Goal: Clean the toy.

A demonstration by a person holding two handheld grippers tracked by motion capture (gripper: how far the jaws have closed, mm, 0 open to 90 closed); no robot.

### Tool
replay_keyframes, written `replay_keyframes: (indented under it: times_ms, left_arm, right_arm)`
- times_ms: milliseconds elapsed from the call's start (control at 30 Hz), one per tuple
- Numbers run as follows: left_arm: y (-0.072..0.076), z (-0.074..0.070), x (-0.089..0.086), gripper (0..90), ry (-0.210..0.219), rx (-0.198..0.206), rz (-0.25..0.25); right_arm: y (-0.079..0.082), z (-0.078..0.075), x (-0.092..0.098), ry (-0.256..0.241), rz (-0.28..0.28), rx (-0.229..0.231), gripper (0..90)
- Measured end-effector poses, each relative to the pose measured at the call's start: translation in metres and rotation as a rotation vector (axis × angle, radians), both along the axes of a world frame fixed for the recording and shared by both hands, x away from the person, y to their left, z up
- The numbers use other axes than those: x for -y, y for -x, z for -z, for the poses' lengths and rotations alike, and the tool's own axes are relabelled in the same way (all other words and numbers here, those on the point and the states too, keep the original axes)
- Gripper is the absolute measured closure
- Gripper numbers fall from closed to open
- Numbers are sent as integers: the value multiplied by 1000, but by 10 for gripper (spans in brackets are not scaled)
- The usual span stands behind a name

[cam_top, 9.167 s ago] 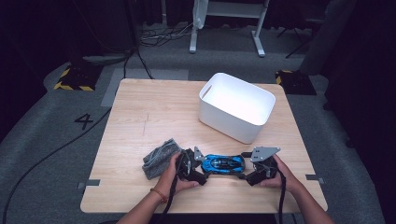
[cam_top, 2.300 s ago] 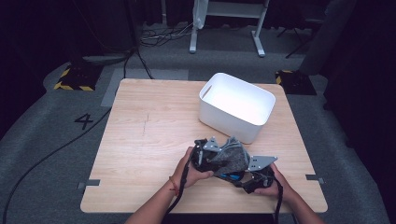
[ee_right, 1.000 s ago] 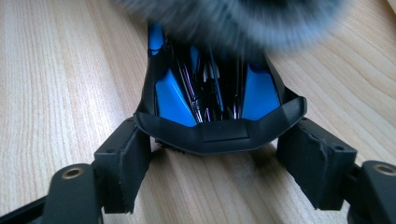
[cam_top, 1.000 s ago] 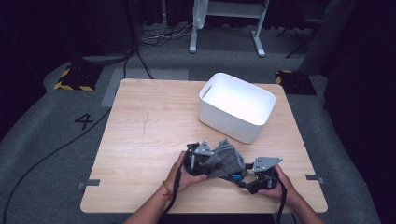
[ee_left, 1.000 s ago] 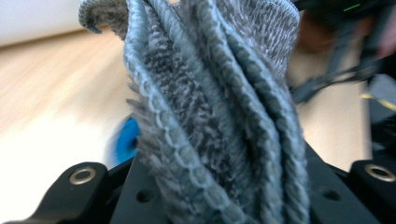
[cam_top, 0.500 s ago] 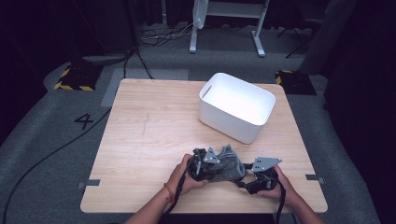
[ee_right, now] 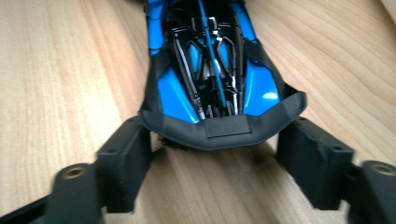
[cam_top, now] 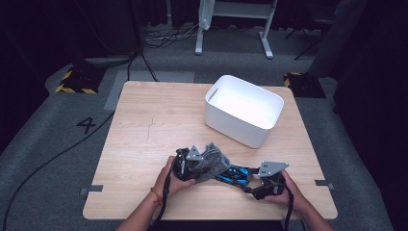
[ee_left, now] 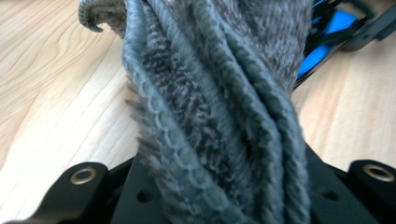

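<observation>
High view shows our left gripper [cam_top: 190, 162], pinching the grey cloth [cam_top: 211, 162], now wiping lower over the blue toy car [cam_top: 234, 173], which our right gripper [cam_top: 256, 185] straddles with jaws spread.

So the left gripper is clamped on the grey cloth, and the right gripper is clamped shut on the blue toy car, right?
Not quite. The right gripper is open: in the right gripper view its jaws stand apart either side of the blue toy car. The left gripper does clamp the grey cloth.

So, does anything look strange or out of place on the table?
Yes, mildly: the grey cloth, clamped in the left gripper, is draped over one end of the blue toy car. The right gripper has its fingers open beside the car's other end.
</observation>
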State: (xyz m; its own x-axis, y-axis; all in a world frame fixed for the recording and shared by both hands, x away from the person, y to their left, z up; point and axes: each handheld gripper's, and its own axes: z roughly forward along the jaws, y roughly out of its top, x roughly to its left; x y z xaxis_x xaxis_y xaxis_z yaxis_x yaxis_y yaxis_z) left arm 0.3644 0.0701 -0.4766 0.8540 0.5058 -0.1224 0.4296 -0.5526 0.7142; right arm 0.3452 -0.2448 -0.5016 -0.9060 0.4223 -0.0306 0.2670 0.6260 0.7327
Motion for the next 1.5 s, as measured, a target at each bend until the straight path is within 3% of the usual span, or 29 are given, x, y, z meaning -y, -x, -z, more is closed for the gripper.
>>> replay_keyframes:
  times_ms: [67, 200, 267, 433, 633, 700, 767, 867, 1000, 1167, 1267, 1500]
  left_arm:
    - [2, -4, 7, 735, 32, -1, 35]
    - [6, -8, 27, 733, 39, 4, 87]
    - [8, -10, 43, 734, 23, 20, 117]
    - [6, -9, 56, 733, 11, 17, 137]
    - [2, -9, 41, 734, 5, 10, 96]
    - [1, -8, 24, 733, 11, 6, 58]
    - [1, -8, 18, 734, 9, 5, 44]
    - [3, -8, 0, 733, 7, 13, 2]
    - [2, -9, -5, 734, 6, 14, -10]
    - [1, -5, -2, 733, -14, -1, 8]
    - [0, -4, -2, 733, -3, -9, 6]
    - [-1, 1, 0, 733, 19, -19, 11]
  right_arm:
    - [0, -1, 0, 1, 8, 16, 196]
    - [0, -5, -2, -7, 7, 32, 181]
    - [0, -6, -7, 0, 4, 43, 171]
    - [-2, -6, -13, 5, 2, 55, 163]
    - [-6, -1, -19, 33, -2, 45, 170]
    - [-7, 0, -20, 22, -14, 33, 215]
    - [-8, -1, -19, 17, -25, 20, 244]
    - [-8, -1, -19, 20, -27, 12, 248]
    - [-10, -1, -18, 14, -29, -11, 256]
    - [-9, -3, -20, 34, -32, 6, 243]
    - [-9, -4, -22, 52, -33, 27, 215]
    - [-14, -3, -28, 53, -35, 1, 185]
